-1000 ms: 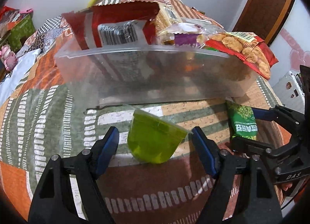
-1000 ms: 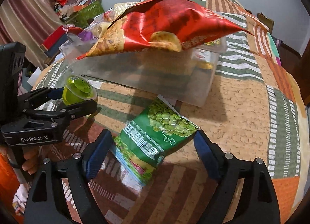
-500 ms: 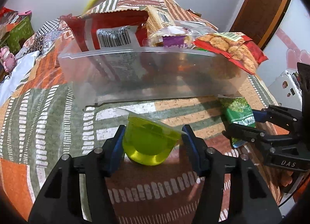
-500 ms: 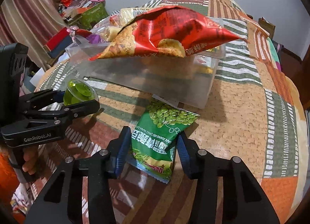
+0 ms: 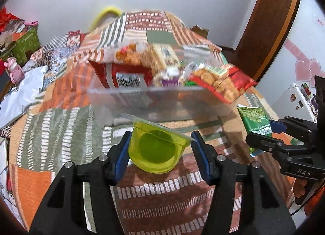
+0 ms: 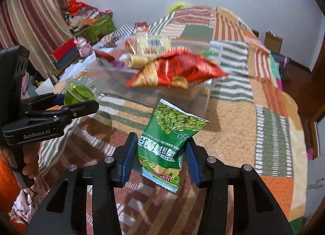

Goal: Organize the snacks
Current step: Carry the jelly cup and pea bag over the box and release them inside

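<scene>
In the left wrist view, our left gripper point(image 5: 160, 149) clamped the green jelly cup point(image 5: 157, 151), lifted off the bed's patchwork quilt point(image 5: 56, 125) before the clear bin point(image 5: 162, 101). In the right wrist view, our right gripper point(image 6: 160, 153) pinched the green pea packet point(image 6: 168, 139); both should clear the bin's rim before release.

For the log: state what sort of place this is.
Likely a bedroom at home: a bed under a patchwork quilt, a curtain, a wooden door, and clutter piled along the wall.
</scene>
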The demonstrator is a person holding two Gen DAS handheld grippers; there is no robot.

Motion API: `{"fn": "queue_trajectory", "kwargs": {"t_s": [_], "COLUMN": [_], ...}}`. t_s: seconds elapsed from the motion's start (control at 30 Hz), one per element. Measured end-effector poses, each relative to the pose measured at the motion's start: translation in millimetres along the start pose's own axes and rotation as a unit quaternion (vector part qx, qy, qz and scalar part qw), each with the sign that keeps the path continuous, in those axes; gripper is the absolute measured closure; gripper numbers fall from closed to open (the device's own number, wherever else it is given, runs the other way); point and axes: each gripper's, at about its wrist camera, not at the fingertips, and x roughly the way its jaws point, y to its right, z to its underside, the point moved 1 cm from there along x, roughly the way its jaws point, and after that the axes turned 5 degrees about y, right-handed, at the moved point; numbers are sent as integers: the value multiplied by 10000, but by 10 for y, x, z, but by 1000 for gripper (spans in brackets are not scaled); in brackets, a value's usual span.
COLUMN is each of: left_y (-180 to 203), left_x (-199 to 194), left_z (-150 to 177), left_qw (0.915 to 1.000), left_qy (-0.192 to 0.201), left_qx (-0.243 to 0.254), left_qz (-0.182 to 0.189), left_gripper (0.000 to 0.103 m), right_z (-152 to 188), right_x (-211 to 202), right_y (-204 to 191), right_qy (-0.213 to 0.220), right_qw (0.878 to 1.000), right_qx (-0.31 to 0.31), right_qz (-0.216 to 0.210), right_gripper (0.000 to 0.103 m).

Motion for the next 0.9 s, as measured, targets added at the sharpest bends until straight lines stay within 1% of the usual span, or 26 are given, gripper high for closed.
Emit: {"fn": "queue_trajectory", "kwargs": {"t_s": [0.17, 0.27, 0.37, 0.47, 0.67, 0.9], "left_y": [-34, -19, -18, -27, -66, -138], "left_x": [-148, -243, -291, -312, -164, 229], "left_z": [-177, -306, -419, -543, -766, -957], "left_qw": [9997, 9990, 9982, 9972, 9959, 9963], "left_qy": [237, 445, 601, 730, 837, 768], "left_qx": [-34, -11, 61, 165, 328, 369], "left_qz": [29, 15, 11, 8, 47, 150], "left_gripper": [45, 45, 45, 45, 45, 45], "right_z": [-146, -259, -379, -498, -719, -870], "right_x": [-223, -335, -399, -399, -161, 215], "right_y": [-33, -92, -128, -129, -85, -31], "right_qy": [373, 617, 834, 949, 963, 814], "right_qw": [9993, 9980, 9961, 9947, 9938, 9940], "right_qx": [-34, -141, -250, -352, -509, -665], "right_qz": [-13, 46, 152, 182, 243, 309], "right_gripper": [60, 60, 60, 60, 60, 60]}}
